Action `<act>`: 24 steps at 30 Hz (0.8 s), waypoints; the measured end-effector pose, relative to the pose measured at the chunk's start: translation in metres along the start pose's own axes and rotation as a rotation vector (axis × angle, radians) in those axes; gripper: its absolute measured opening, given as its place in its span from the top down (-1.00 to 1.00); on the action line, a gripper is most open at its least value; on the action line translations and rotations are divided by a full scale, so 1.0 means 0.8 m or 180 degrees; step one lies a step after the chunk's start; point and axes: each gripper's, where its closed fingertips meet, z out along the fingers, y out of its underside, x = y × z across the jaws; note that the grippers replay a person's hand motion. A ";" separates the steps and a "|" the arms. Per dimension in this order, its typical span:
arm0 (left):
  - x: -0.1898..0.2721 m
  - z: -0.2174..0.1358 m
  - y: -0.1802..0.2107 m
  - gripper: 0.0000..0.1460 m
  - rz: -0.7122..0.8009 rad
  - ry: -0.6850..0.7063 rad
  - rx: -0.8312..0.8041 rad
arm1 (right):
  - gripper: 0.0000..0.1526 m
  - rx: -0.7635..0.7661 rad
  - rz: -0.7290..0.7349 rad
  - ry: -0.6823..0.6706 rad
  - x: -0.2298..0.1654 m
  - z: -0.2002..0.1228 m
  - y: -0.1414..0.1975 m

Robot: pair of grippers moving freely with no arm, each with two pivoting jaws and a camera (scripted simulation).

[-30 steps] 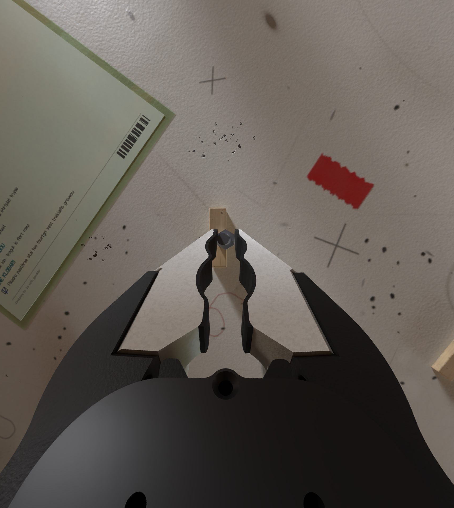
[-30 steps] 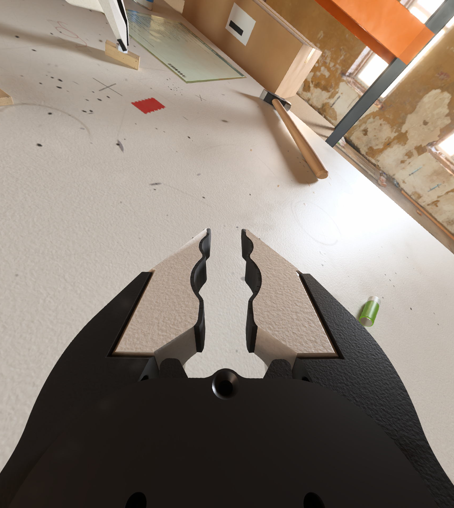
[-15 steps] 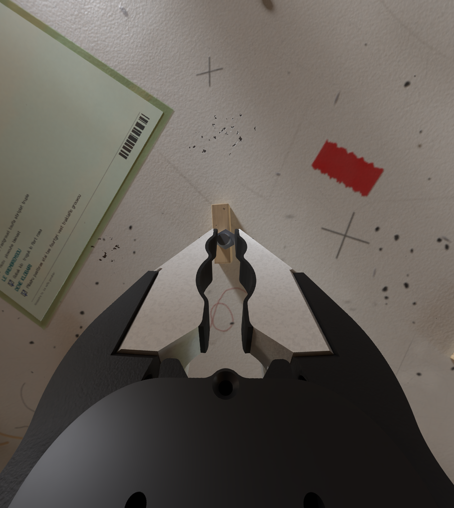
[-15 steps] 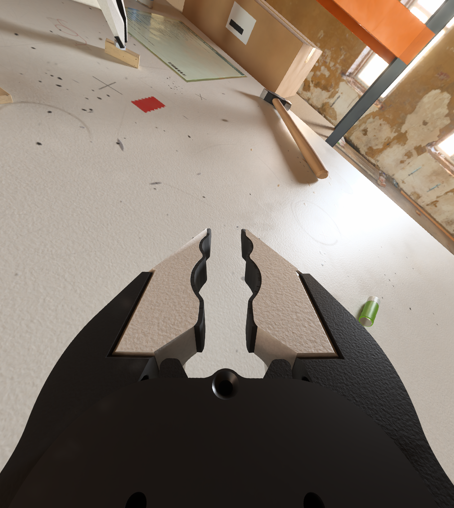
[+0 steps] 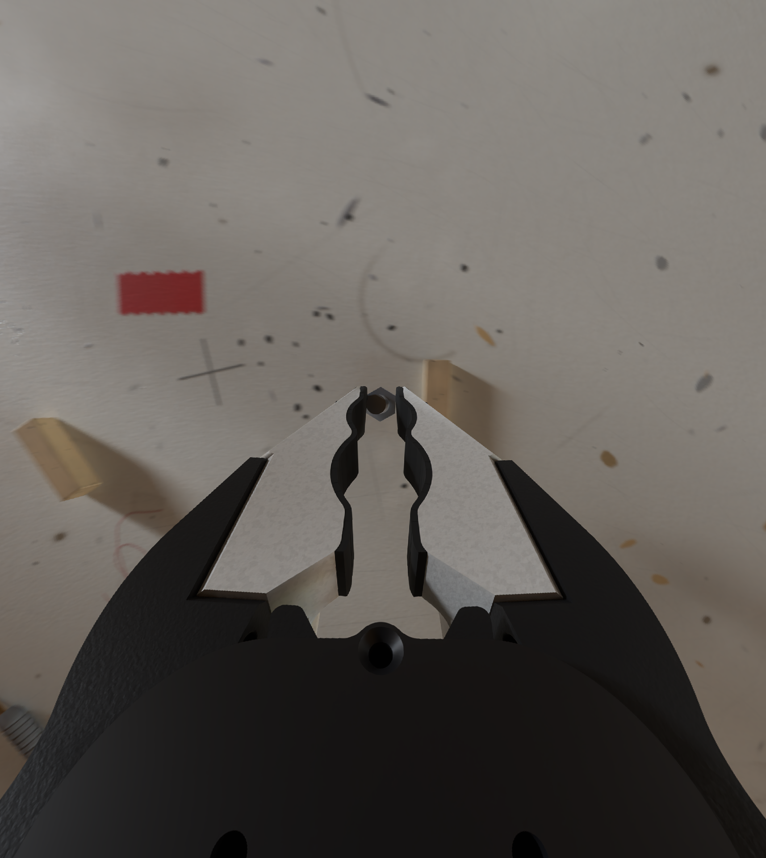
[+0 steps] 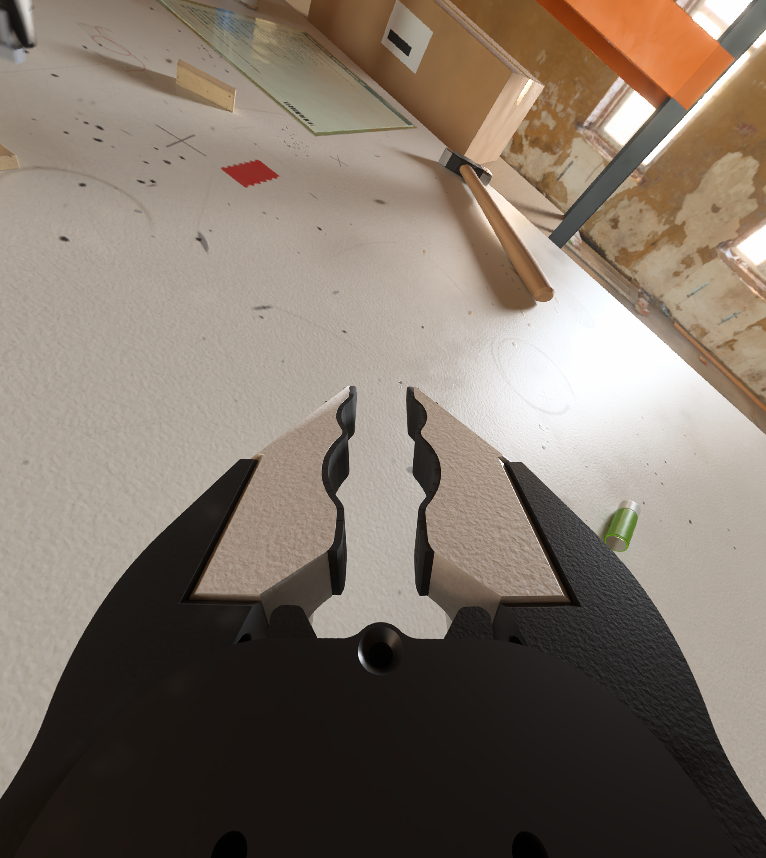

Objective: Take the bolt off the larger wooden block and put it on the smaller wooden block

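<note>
— What's out ahead of my right tongs?

— A hammer [image 6: 492, 218], wooden handle pointing back at you, ahead and to the right, its head by a big brown box [image 6: 422, 79].

— And just off my right side?

— A small green cylinder [image 6: 622, 527] lying on the table [image 6: 139, 348], close beside you.

— Far left I see a red patch [image 6: 250, 172], and a pale green sheet [image 6: 297, 79] beyond it.

— From my left tongs that red patch [image 5: 161, 293] sits ahead-left, with a pencilled cross [image 5: 211, 370] nearer me.

— Low left?

— A grey ribbed thing [image 5: 16, 729], half hidden.
</note>
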 end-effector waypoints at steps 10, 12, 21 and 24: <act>0.034 0.029 0.022 0.83 -0.0021 0.0123 -0.0203 | 0.72 0.0010 -0.0005 0.0019 0.001 0.000 0.000; 0.034 0.028 0.023 0.83 -0.0023 0.0113 -0.0226 | 0.72 0.0012 -0.0008 0.0025 0.001 -0.001 -0.001; 0.037 -0.018 0.001 0.75 -0.0503 -0.0605 0.0784 | 0.73 0.0043 0.0031 0.0013 0.002 -0.002 -0.002; 0.048 -0.008 0.007 0.80 -0.0734 -0.0716 0.1023 | 0.73 0.0067 0.0119 0.0064 0.007 -0.003 -0.002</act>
